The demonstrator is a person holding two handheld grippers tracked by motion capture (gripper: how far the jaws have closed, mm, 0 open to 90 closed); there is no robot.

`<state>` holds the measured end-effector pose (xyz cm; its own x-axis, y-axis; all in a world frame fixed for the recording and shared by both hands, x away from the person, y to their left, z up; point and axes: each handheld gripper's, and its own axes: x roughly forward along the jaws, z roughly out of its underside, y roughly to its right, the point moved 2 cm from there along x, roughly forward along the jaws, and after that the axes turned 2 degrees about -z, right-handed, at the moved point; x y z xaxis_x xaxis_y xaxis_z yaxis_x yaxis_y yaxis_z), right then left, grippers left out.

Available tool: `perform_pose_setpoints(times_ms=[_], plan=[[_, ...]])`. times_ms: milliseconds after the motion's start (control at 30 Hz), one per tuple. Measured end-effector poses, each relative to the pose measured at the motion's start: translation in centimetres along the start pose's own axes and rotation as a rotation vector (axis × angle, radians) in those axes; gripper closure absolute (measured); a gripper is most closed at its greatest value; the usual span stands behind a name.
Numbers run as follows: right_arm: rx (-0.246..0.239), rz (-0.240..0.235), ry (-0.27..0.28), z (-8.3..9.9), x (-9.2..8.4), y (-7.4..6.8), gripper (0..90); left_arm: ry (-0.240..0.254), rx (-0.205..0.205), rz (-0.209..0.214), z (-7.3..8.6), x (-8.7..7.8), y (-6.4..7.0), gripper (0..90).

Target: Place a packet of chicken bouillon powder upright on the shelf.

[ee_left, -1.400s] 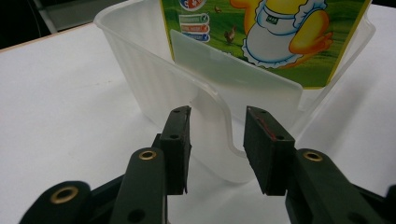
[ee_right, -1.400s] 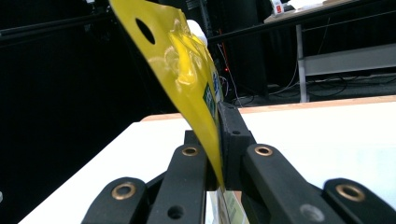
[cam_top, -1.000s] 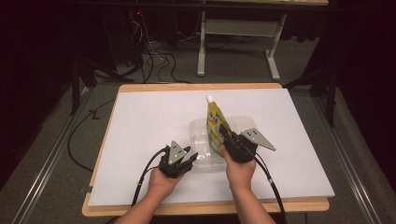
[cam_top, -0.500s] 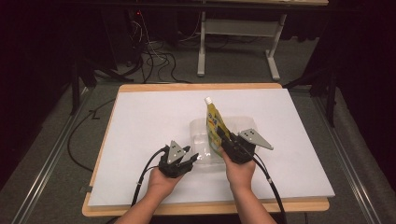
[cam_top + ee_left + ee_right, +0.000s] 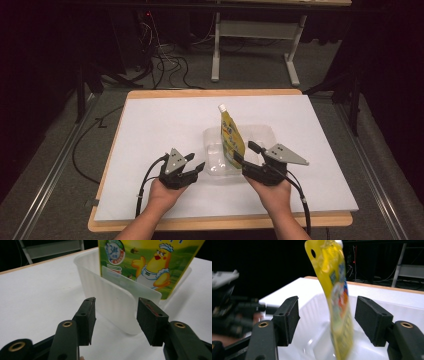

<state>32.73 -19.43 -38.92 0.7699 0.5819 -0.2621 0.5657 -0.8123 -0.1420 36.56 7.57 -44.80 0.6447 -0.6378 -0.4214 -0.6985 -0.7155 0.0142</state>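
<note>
pouch (image 5: 231,140) stands in the clear tub (image 5: 260,134) mid-tabletop, so placing looks done. our left gripper (image 5: 192,166), jaws just parting, is off the tub's near wall; our right gripper (image 5: 244,153), jaws just opening, frees the pouch. only withdrawing remains.

dark room, grey carpet floor (image 5: 55,150), tangled black cables (image 5: 165,65), a grey metal table frame (image 5: 255,40) beyond the white-topped table (image 5: 165,120)
</note>
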Motion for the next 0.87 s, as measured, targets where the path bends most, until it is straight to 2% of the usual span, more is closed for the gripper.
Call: perform_pose_setpoints(times_ms=[33,133,167,200,233,267,300,333,367,400,433,467,500,533,567,633,867], plan=[[-0.006,0.004,-0.002,0.1,-0.8,0.3,36.3,0.007,-0.012,-0.010,0.0,-0.4,-0.5,49.6],[-0.018,0.038,0.008,0.6,-3.3,1.7,36.3,0.010,-0.015,-0.037,0.0,-0.9,-1.2,48.9],[-0.018,0.038,0.008,0.6,-3.3,1.7,36.3,0.010,-0.015,-0.037,0.0,-0.9,-1.2,48.7],[-0.029,0.079,0.013,0.8,-4.6,3.4,36.4,0.004,-0.029,-0.052,0.2,-1.2,-1.9,48.4],[-0.029,0.079,0.013,0.8,-4.6,3.4,36.4,0.004,-0.029,-0.052,0.2,-1.2,-1.9,48.2],[-0.031,0.128,0.003,1.1,-5.6,5.6,36.7,-0.007,-0.043,-0.068,0.4,-1.4,-2.7,48.0],[-0.031,0.128,0.003,1.1,-5.6,5.6,36.7,-0.007,-0.043,-0.068,0.4,-1.4,-2.7,47.9],[-0.036,0.184,-0.007,1.8,-6.5,7.9,38.3,-0.027,-0.036,-0.098,0.8,-1.5,-3.5,47.8],[-0.036,0.184,-0.007,1.8,-6.5,7.9,38.3,-0.027,-0.036,-0.098,0.8,-1.5,-3.5,47.7],[-0.053,0.248,-0.018,3.3,-7.2,10.1,40.2,-0.045,-0.054,-0.119,1.2,-1.4,-4.3,47.5],[-0.053,0.248,-0.018,3.3,-7.2,10.1,40.2,-0.045,-0.054,-0.119,1.2,-1.4,-4.3,47.4],[-0.006,0.271,-0.060,4.8,-7.5,12.1,40.8,-0.062,-0.088,-0.119,1.5,-1.3,-4.9,46.8],[0.007,0.296,-0.072,5.2,-7.7,12.8,42.2,-0.064,-0.093,-0.122,1.6,-1.2,-4.9,46.4],[0.007,0.296,-0.072,5.2,-7.7,12.8,42.2,-0.064,-0.093,-0.122,1.6,-1.2,-4.9,46.2],[0.034,0.316,-0.048,5.5,-8.1,13.6,43.0,-0.068,-0.092,-0.123,1.7,-1.1,-4.8,45.8],[0.055,0.324,-0.039,5.4,-8.2,14.0,43.0,-0.076,-0.079,-0.127,1.7,-1.1,-4.5,45.6],[0.046,0.334,-0.033,5.2,-8.3,13.8,43.6,-0.075,-0.048,-0.118,1.7,-0.9,-3.8,45.4]])
